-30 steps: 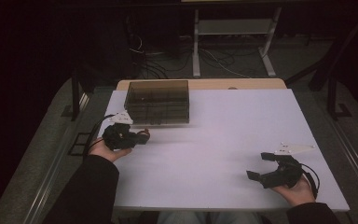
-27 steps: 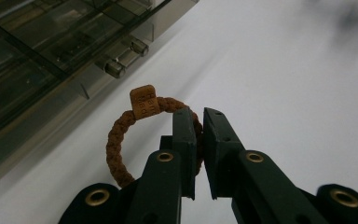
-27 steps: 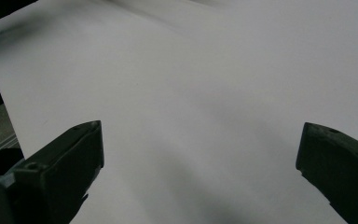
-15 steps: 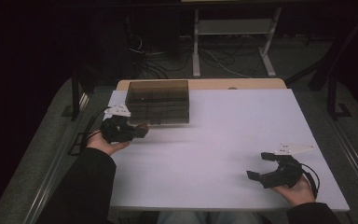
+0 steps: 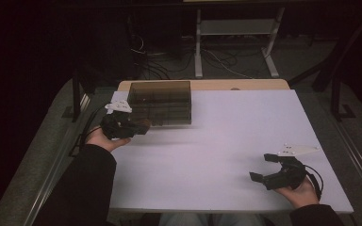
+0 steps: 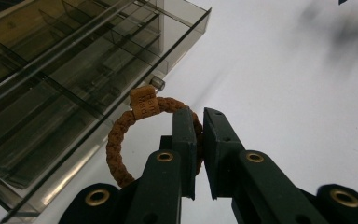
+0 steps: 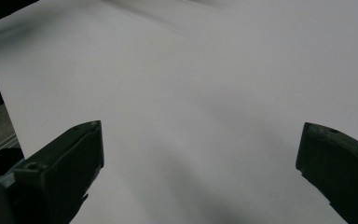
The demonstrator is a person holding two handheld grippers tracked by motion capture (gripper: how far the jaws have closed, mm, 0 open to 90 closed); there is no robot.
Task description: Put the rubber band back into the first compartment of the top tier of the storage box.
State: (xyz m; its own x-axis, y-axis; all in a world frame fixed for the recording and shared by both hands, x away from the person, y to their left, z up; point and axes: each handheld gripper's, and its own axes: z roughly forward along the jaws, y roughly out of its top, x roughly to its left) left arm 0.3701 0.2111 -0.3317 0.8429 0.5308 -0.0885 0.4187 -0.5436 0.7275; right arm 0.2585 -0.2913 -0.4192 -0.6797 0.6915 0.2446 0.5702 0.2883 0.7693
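Brown braided cord forms the bracelet (image 6: 121,140) pinched between the nearly closed jaws of the left gripper (image 6: 196,135), low in the middle of the left gripper view; its small tag sits at the top of the loop. Just beyond it, in the upper left, lies the smoky clear plastic organiser box (image 6: 74,70) with its dividers. In the high view the right gripper (image 5: 267,168) rests at lower right over the white table (image 5: 226,136), jaws spread wide and holding nothing.
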